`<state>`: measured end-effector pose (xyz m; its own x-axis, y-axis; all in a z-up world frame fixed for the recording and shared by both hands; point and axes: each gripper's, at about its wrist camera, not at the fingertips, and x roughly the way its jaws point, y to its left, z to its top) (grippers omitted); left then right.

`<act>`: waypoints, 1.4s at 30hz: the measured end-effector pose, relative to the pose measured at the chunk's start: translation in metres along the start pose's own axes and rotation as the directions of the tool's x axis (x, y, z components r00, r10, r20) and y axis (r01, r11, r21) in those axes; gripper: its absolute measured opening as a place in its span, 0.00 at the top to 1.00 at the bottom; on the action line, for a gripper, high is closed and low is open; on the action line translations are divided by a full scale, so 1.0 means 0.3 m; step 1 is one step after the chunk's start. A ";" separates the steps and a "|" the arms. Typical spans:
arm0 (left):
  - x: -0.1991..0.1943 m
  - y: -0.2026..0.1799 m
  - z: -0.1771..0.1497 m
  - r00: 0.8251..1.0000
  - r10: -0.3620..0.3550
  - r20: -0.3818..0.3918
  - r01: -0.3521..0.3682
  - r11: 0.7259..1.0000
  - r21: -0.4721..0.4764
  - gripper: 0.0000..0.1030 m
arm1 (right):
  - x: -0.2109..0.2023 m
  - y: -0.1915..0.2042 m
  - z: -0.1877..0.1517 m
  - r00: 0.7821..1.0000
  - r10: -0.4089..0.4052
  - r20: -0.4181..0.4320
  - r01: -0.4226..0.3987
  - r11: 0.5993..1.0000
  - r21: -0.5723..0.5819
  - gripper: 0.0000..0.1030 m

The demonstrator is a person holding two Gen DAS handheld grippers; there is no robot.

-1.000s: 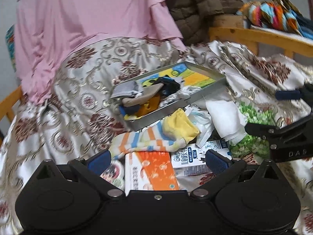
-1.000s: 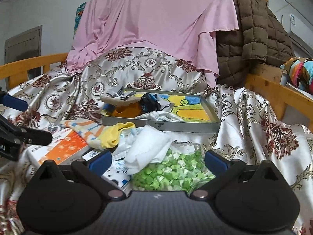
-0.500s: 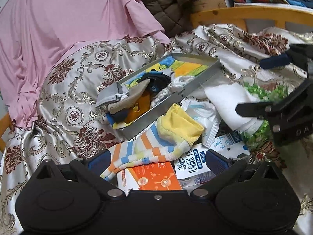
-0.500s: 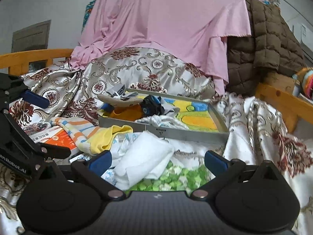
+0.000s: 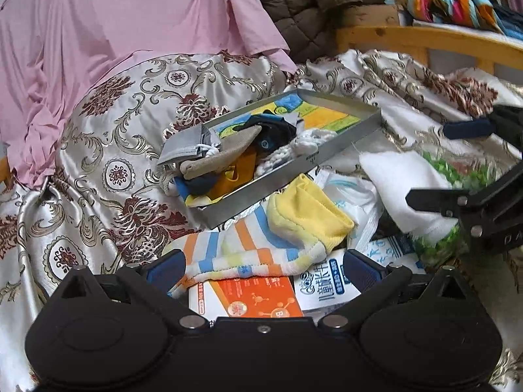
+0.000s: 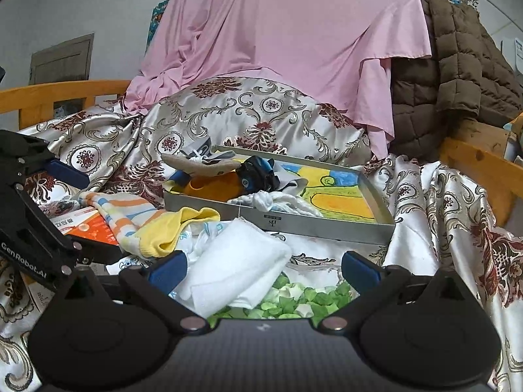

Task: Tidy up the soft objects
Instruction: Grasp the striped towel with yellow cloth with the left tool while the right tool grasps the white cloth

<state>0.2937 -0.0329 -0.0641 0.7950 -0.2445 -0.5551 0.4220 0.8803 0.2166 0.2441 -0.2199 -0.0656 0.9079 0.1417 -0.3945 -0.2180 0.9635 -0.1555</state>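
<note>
I hold my left gripper (image 5: 261, 266) low and level, its two blue-padded fingers (image 5: 165, 269) spread wide with nothing between them. My right gripper (image 6: 263, 266) sits the same way, jaws wide apart and empty. Each shows in the other's view: the right one off to the left gripper's right, and the reverse.

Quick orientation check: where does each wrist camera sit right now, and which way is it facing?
Left wrist view: behind the open left gripper, facing the striped yellow-toed sock; the right gripper shows at the right edge.
Right wrist view: behind the open right gripper, facing the folded white cloth; the left gripper shows at the left.
Shared: the shallow metal tray, sock and cloth.
</note>
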 end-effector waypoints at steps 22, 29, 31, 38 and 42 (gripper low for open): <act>0.105 0.075 0.026 0.996 -0.091 -0.002 0.087 0.955 -0.284 0.06 | 0.021 0.020 -0.017 1.000 0.010 -0.007 -0.010 0.999 -0.031 0.18; 0.134 0.064 0.021 0.982 -0.191 -0.002 0.182 0.942 -0.282 0.10 | 0.022 0.030 -0.019 1.000 0.027 -0.012 -0.028 0.999 -0.038 0.25; 0.144 0.062 0.021 0.984 -0.175 -0.018 0.163 0.946 -0.280 0.14 | 0.023 0.034 -0.020 0.999 0.030 -0.014 -0.031 0.999 -0.043 0.25; 0.159 0.045 0.025 0.991 -0.112 -0.069 0.098 0.978 -0.182 0.26 | 0.023 0.034 -0.023 0.999 0.038 -0.026 -0.039 0.999 -0.036 0.27; 0.162 0.041 0.026 0.993 -0.082 -0.080 0.069 0.986 -0.152 0.39 | 0.021 0.034 -0.023 0.999 0.039 -0.025 -0.040 0.999 -0.037 0.29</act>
<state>0.3410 -0.0371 -0.0823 0.7205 -0.2822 -0.6335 0.4043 0.9131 0.0531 0.2452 -0.2106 -0.0761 0.8896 0.1736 -0.4224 -0.2673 0.9479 -0.1733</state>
